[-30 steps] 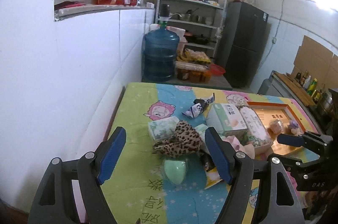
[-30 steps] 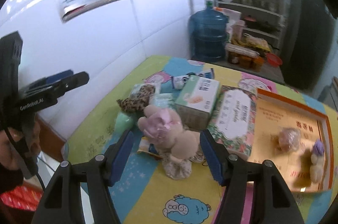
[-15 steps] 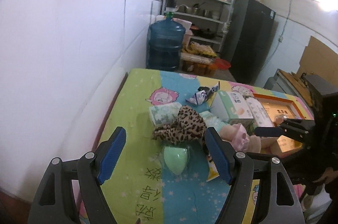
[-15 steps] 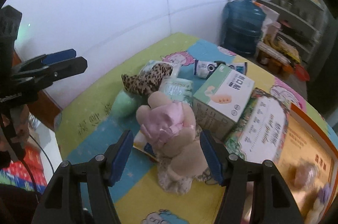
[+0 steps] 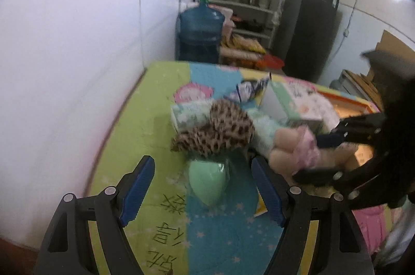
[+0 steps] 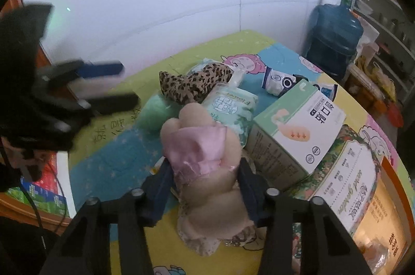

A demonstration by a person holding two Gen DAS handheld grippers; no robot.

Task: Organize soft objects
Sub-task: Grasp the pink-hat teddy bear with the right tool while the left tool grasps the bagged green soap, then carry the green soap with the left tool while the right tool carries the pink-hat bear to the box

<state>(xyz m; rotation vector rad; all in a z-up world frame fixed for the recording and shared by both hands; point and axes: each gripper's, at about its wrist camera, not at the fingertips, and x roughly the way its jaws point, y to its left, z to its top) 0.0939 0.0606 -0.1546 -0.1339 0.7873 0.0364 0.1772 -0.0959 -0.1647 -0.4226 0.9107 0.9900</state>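
Note:
A beige plush toy in a pink dress [image 6: 205, 161] stands on the patterned table cover, and my right gripper [image 6: 205, 184] is shut on its middle; the toy shows in the left wrist view [image 5: 295, 148] with the right gripper [image 5: 321, 155] around it. A leopard-print soft item [image 5: 220, 129] lies on tissue packs, also seen in the right wrist view [image 6: 194, 83]. A mint green soft piece [image 5: 207, 176] lies just ahead of my left gripper [image 5: 202, 187], which is open and empty.
A green and white box [image 6: 298, 127] and a floral pack [image 6: 347, 184] lie right of the toy. An orange-rimmed tray [image 5: 347, 104] holds small items at the far right. A white wall [image 5: 77, 67] borders the table's left; a blue water jug [image 5: 199, 34] stands behind.
My right gripper has moved forward around the plush toy and closed on it. My left gripper has come lower and nearer the green piece, still open.

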